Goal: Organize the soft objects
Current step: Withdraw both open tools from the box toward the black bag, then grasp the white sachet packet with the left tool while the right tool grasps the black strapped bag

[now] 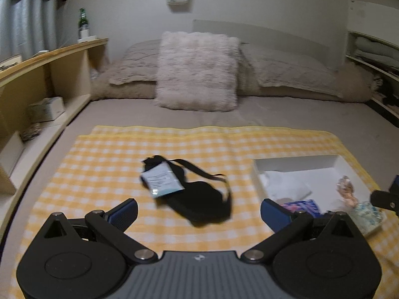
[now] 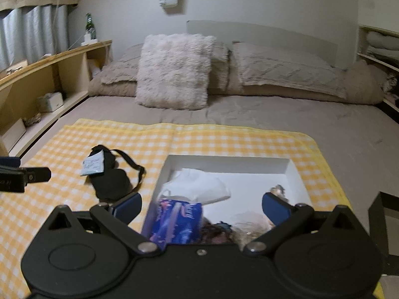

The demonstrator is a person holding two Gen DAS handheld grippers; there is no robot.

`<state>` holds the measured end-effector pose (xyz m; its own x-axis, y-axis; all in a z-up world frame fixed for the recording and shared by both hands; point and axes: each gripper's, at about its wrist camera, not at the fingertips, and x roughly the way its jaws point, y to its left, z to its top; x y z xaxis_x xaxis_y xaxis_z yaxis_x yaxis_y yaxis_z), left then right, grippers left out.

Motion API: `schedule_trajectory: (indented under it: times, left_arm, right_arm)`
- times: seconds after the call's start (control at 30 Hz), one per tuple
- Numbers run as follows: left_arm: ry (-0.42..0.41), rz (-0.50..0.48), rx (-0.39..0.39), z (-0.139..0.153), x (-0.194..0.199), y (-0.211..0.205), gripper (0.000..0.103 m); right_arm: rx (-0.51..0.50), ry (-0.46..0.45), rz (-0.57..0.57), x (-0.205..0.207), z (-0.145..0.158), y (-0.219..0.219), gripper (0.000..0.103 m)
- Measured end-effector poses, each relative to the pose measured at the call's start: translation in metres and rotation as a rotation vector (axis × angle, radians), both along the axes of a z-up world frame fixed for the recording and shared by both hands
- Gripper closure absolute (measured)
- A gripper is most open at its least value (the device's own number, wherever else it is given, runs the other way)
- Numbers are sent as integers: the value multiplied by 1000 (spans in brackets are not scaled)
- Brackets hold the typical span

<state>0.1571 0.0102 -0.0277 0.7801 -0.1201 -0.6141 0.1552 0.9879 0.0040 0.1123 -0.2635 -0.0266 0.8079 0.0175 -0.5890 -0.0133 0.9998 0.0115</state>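
A black sleep mask [image 1: 199, 199] with a strap and a pale paper tag [image 1: 162, 179] lies on the yellow checked cloth [image 1: 99, 164]. My left gripper [image 1: 199, 213] is open and empty, hovering just in front of the mask. The mask also shows in the right wrist view [image 2: 112, 182]. A white box [image 2: 296, 174] holds a white tissue [image 2: 199, 184], a blue packet [image 2: 177, 221], and small soft items [image 2: 249, 226]. My right gripper [image 2: 202, 206] is open and empty above the box's near end.
The cloth lies on a grey bed with a fluffy cushion [image 1: 197, 69] and pillows at the head. A wooden shelf unit [image 1: 37, 79] runs along the left. Shelves [image 1: 374, 57] stand at the right. A dark object [image 2: 384, 224] sits at the right edge.
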Motion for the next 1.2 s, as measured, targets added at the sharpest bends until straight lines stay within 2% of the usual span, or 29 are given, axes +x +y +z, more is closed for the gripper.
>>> schedule_trajectory:
  times: [0.13, 0.27, 0.37, 0.5, 0.63, 1.0, 1.07, 1.2]
  left_arm:
    - [-18, 54, 11, 3, 12, 21, 0]
    - [-78, 91, 33, 9, 30, 33, 0]
    - [-82, 96, 35, 5, 48, 35, 0]
    - [-78, 56, 14, -9, 73, 37, 0]
    - [-27, 65, 3, -38, 105, 41, 0]
    - [191, 204, -168, -108, 187, 58, 0]
    - [220, 218, -163, -119, 198, 53, 0]
    - [234, 246, -99, -135, 219, 41, 0]
  right_arm:
    - [-4, -2, 48, 4, -2, 15, 0]
    - [8, -4, 98, 9, -4, 30, 0]
    - [23, -20, 126, 15, -5, 40, 0]
    - [26, -53, 154, 28, -10, 53, 0]
    - [-8, -56, 174, 47, -23, 66, 0]
    - [-26, -23, 182, 106, -45, 89, 0]
    - [-45, -12, 201, 115, -50, 92, 0]
    - [-61, 8, 233, 132, -57, 99, 0]
